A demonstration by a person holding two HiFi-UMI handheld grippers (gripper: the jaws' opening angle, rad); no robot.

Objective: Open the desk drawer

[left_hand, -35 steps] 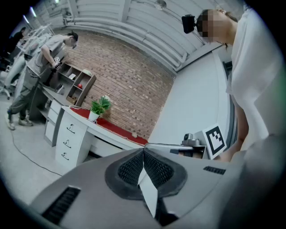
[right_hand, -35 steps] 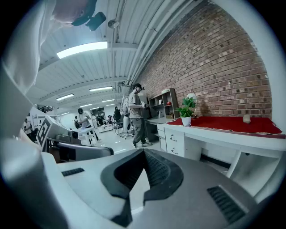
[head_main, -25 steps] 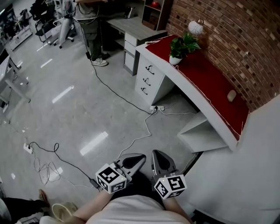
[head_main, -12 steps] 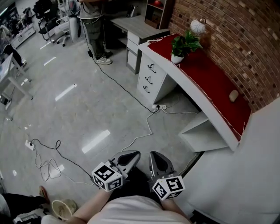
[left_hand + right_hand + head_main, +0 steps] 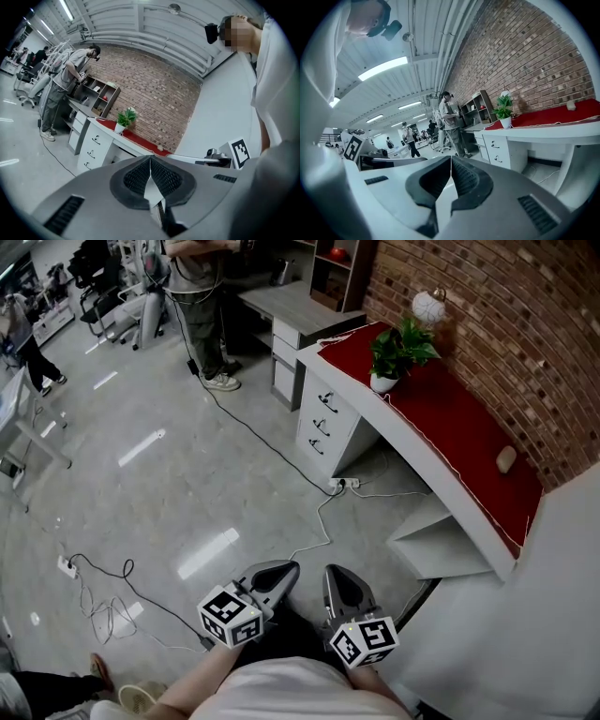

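Between left jaws: nothing. The left gripper (image 5: 150, 159) pads are pressed together along their length.
Between right jaws: nothing. The right gripper (image 5: 450, 158) is closed tip to tip and empty.
Gripper position: both are side by side, close before the person's body, over the floor (image 5: 187, 484) and well apart from the desk (image 5: 469, 442).
Gripper heading: both point roughly level, toward the desk's far end.
Drawers: a stack of three drawers (image 5: 322, 421) sits under the desk's far end. All are shut, each has one handle, and neither gripper touches them.
Desk: white body with a red top, its long edge against the brick wall (image 5: 506, 324).
Plant: the potted plant (image 5: 398, 348) stands at the far end of the top, above the drawers.
Power strip: the power strip (image 5: 342, 484) lies on the floor just beside the drawers' base.
Bystander: a person (image 5: 202, 296) stands beyond the desk's far end.
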